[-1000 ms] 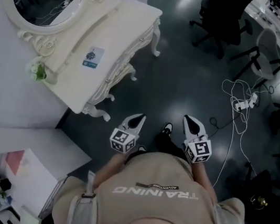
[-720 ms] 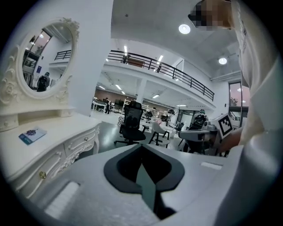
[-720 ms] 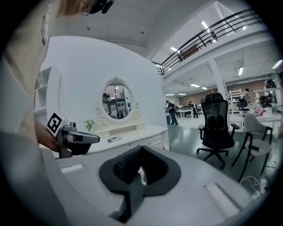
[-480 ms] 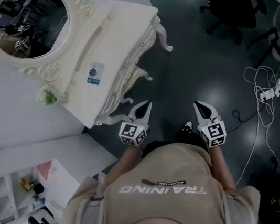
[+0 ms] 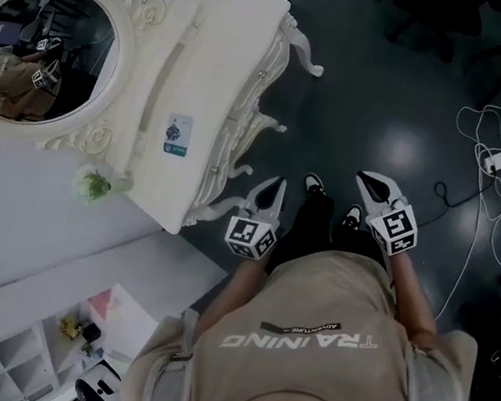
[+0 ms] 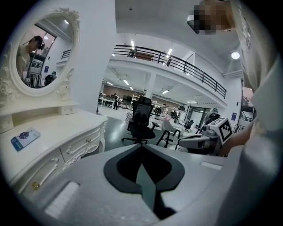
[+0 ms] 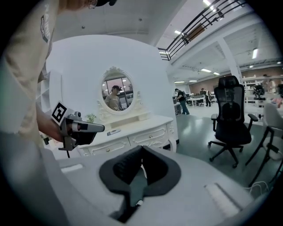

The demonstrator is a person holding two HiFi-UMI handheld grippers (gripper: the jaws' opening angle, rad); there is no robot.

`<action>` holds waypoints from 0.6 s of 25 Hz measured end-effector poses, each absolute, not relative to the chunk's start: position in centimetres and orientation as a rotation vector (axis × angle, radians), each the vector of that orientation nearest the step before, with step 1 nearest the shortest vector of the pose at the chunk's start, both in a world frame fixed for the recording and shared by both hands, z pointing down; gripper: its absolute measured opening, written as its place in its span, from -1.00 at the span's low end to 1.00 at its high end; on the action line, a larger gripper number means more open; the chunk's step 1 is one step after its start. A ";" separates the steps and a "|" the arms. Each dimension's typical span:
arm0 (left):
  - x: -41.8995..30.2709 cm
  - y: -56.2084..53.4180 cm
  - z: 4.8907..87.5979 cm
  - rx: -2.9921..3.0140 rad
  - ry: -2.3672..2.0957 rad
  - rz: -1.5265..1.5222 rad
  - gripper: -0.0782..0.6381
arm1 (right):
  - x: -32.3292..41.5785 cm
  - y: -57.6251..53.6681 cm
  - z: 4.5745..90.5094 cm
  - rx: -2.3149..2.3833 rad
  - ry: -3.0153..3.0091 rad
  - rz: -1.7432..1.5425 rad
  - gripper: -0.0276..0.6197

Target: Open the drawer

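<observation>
Head view: task not started, by the look of it. Left gripper (image 5: pixel 273 189) and right gripper (image 5: pixel 370 183) both held in front of the torso over dark floor, well apart from the white dressing table (image 5: pixel 213 55) at 10 to 11 o'clock. Drawers (image 5: pixel 239 117) along the table's front edge, facing 3 o'clock, all flush. Oval mirror (image 5: pixel 47 51) at 9 o'clock of the tabletop, small card (image 5: pixel 178 128) lying on top.

Left gripper view: left gripper (image 6: pixel 141 152) with jaws pressed together, nothing between them. Drawers (image 6: pixel 82 143) at 9 o'clock, carved cream fronts, one small round knob each, closed. Right gripper (image 6: pixel 194 142) at 2 o'clock, touching nothing.

Right gripper view: right gripper (image 7: pixel 141 152) fully closed, empty. Drawers (image 7: pixel 148 136) at 12 o'clock behind the jaw tips, side by side under the tabletop, fronts flush. Left gripper (image 7: pixel 90 128) at 10 o'clock, short of the table.

Left to do: close the gap, open jaws, grab a knob, pull out. Small knob, so likely needs careful alignment. Can't tell which drawer is meant.
</observation>
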State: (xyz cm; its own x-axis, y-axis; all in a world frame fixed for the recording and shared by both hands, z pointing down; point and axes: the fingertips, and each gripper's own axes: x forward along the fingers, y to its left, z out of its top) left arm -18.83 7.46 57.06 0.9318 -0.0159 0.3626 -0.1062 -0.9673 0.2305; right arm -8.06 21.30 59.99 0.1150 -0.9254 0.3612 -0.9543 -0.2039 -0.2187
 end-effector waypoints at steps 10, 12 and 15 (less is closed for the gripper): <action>-11.7 -3.8 57.0 2.835 0.048 0.441 -0.76 | -4.1 9.8 54.4 2.244 -1.880 0.564 -0.93; -10.2 -6.3 57.3 2.818 0.035 0.405 -0.76 | -2.6 7.5 53.7 2.216 -1.852 0.532 -0.93; -8.9 -9.2 58.8 2.797 0.068 0.432 -0.76 | -0.8 4.9 52.6 2.318 -1.824 0.536 -0.93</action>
